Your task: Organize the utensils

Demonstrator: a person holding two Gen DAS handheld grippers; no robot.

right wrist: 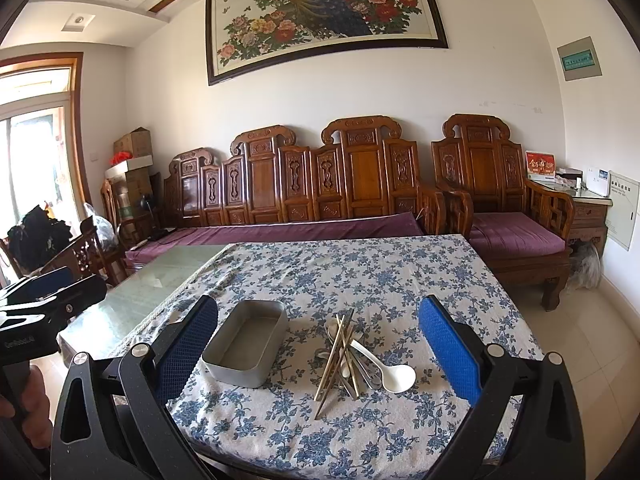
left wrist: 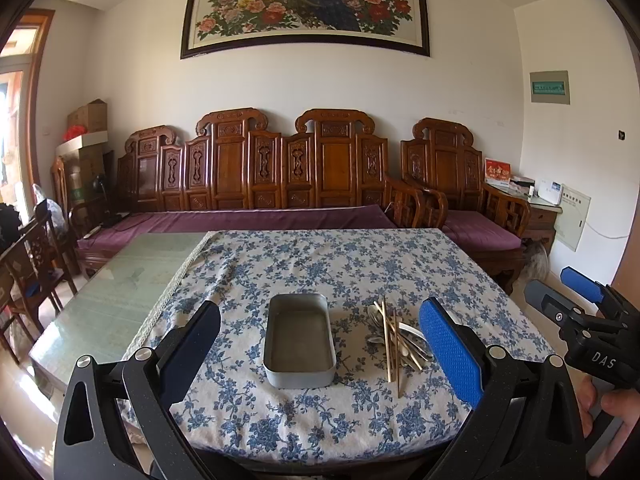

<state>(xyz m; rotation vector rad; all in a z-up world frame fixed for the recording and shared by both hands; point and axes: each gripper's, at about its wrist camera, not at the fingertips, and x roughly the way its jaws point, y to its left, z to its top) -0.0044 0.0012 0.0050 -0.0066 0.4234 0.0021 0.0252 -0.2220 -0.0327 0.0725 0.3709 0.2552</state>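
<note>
My left gripper [left wrist: 320, 344] and right gripper [right wrist: 318, 344] gape, released, above the tablecloth's [left wrist: 320, 420] near edge. One metal tray [left wrist: 299, 340] sits beside one utensil pile [right wrist: 352, 356]; its single white spoon [right wrist: 386, 364] lies rightmost.

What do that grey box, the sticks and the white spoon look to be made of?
The box looks like metal, probably aluminium or steel: dull grey, matte, thin walls with rounded corners. The sticks look like bamboo or pale wood: tan, thin, without shine. The white spoon looks like glazed ceramic, or maybe plastic: smooth, with a soft gloss.
</note>
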